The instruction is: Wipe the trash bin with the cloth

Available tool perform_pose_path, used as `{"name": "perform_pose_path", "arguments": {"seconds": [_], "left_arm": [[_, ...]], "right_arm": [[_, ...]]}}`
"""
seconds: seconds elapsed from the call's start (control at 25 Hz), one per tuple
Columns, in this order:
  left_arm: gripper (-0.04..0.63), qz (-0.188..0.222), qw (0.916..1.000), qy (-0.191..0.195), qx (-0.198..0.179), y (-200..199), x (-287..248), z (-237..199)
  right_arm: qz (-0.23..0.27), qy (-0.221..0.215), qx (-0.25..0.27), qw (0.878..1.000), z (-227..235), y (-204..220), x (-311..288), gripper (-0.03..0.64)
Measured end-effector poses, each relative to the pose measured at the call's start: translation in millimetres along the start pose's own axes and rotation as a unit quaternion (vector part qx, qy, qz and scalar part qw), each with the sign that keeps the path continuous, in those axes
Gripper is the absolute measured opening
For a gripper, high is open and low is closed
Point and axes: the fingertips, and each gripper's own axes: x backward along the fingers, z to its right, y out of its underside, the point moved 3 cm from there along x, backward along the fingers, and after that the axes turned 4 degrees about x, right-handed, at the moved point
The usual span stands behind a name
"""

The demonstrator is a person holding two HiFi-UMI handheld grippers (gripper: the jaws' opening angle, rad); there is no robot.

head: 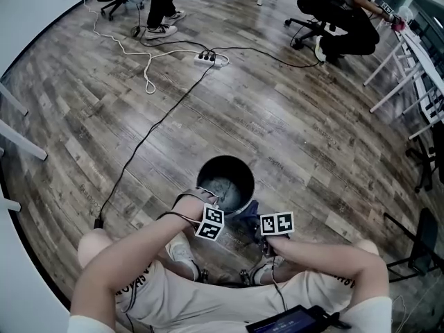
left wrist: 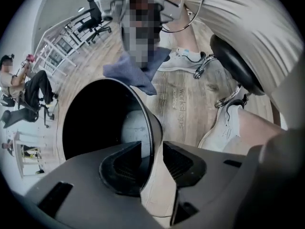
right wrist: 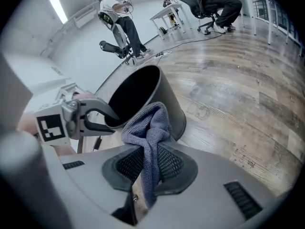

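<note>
Trash bin [head: 226,158] stands upright on the wood floor [head: 291,116], just in front of the person's shoes. The left gripper [left wrist: 152,149] points down over its rim, its 2 jaws apart with the rim between them and not pinched. The right gripper [right wrist: 150,161] is clamped on the blue-grey cloth [right wrist: 147,123], close by the bin's outer wall. The wiping step seems to be in hand. Next, the left gripper likely needs to steady the rim while the cloth presses against the wall.

Round black trash bin [head: 232,164] stands upright; bunched blue-grey cloth [right wrist: 147,127] hangs by its rim.
</note>
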Motion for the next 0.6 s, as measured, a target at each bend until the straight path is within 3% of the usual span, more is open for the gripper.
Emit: {"name": "perform_pose_path", "arguments": {"seconds": [0.16,0.32,0.6], "left_arm": [[0.135,0.022,0.9991,0.006,0.034,1,-1,0],[0.082,0.016,0.9994,-0.010,0.030,1,0,-5],[0.059,0.015,0.9997,0.002,0.019,-7,2,2]], "right_arm": [[0.024,0.011,0.012,1.000,-23,-10,16,0.061],[0.033,0.027,0.046,0.998,-35,-12,16,0.061],[0.013,0.040,0.033,0.999,-14,-10,-8,0.060]]}}
